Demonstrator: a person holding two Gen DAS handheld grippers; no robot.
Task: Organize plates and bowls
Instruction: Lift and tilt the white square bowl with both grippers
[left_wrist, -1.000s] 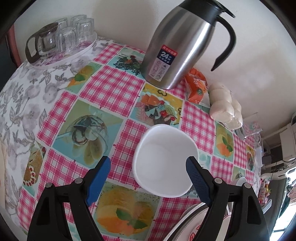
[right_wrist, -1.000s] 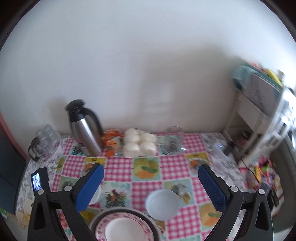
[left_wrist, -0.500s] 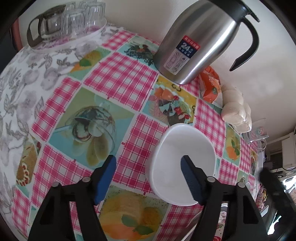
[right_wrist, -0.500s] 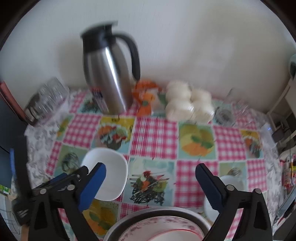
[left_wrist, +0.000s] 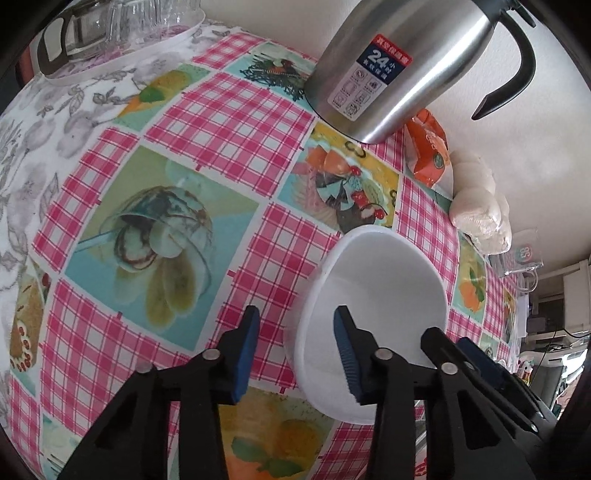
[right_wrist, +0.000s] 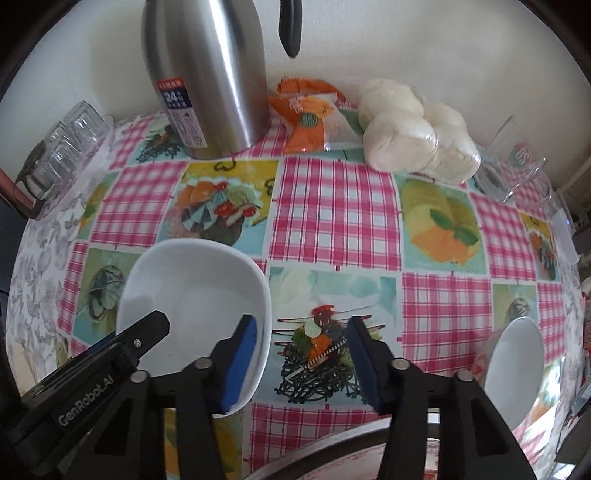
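The white bowl (left_wrist: 376, 317) sits on the tablecloth (left_wrist: 229, 110) in front of the thermos (left_wrist: 391, 70); it looks rigid, glazed, slick and breakable (likely ceramic, though that is a guess), so the rim is the place to pinch, one finger inside and one outside. The left gripper (left_wrist: 295, 350) stands apart astride the bowl's near-left rim, not yet clamped, and the right gripper (right_wrist: 303, 354) is likewise apart with its left finger over the opposite rim. Half a second ago both sat farther back with wider jaws; they have since closed in on the bowl and narrowed.
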